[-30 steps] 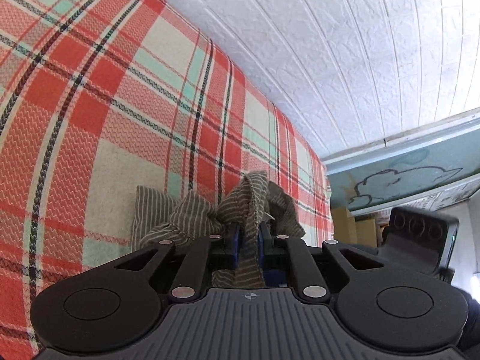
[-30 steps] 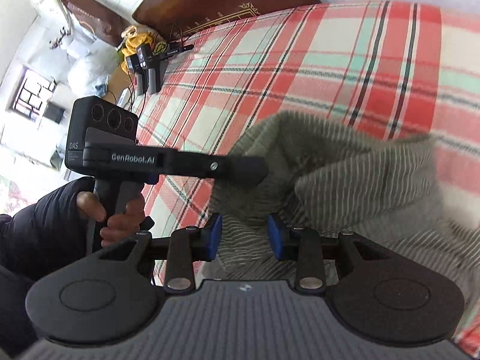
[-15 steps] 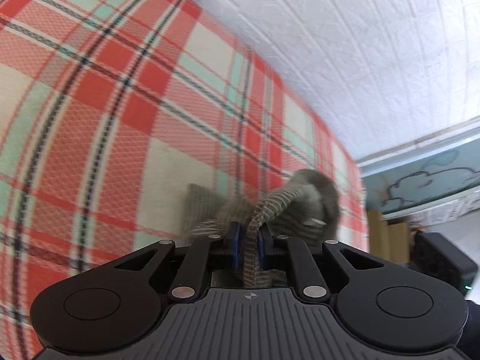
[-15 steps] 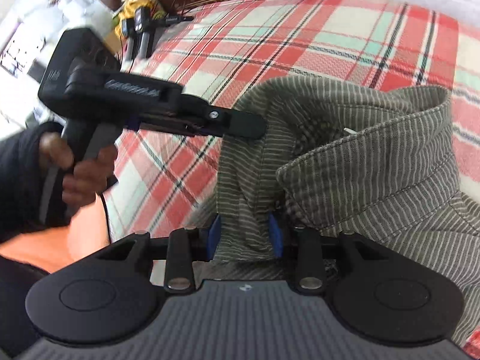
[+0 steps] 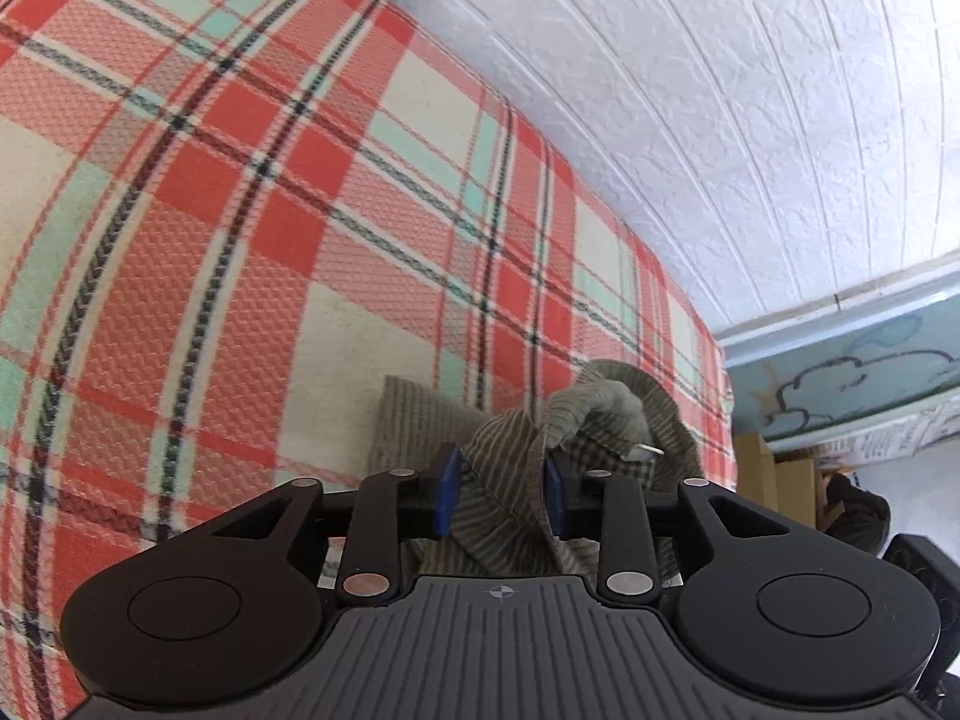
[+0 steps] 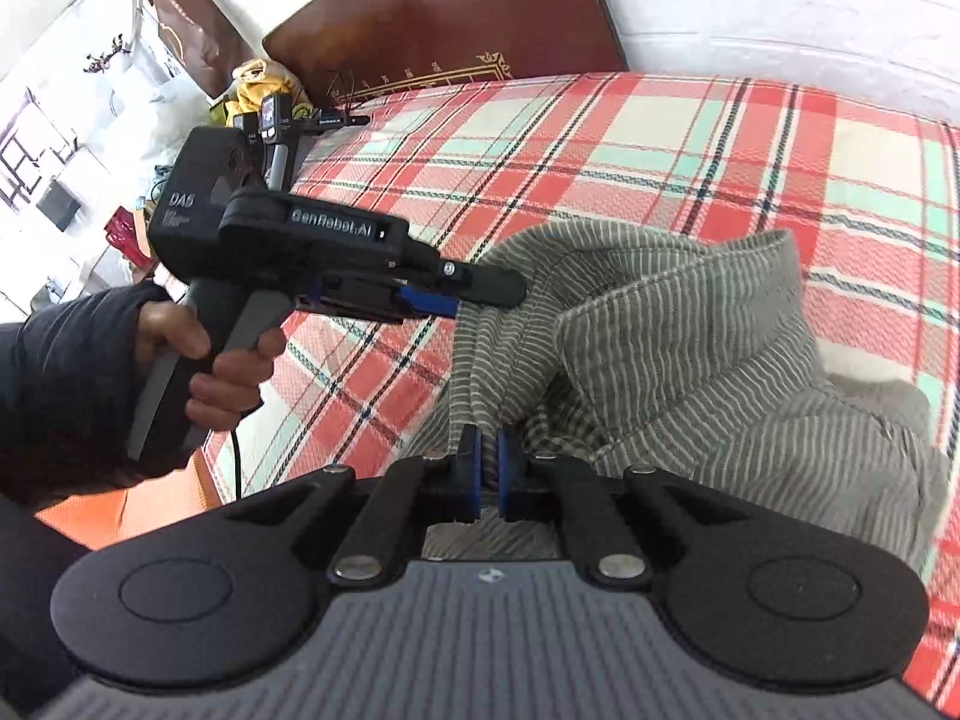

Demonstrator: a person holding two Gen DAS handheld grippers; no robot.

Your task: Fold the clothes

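On the plaid-covered bed [image 6: 690, 144], my right gripper [image 6: 487, 471] pinches a fold of the striped shirt [image 6: 690, 348] between nearly closed fingers, beside the collar. My left gripper [image 5: 498, 495] stands with fingers apart, bunched shirt cloth lying loose between the blue pads.

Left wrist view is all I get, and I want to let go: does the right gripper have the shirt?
Observer: Yes, the right gripper is pinched shut on a fold of the shirt, below the collar.
Operator: Where are my tips?
Observer: The left gripper meets the shirt's edge, left of the collar.
Operator: Anything else on the bed?
Observer: Small black devices lie at the bed's far corner, by the headboard.
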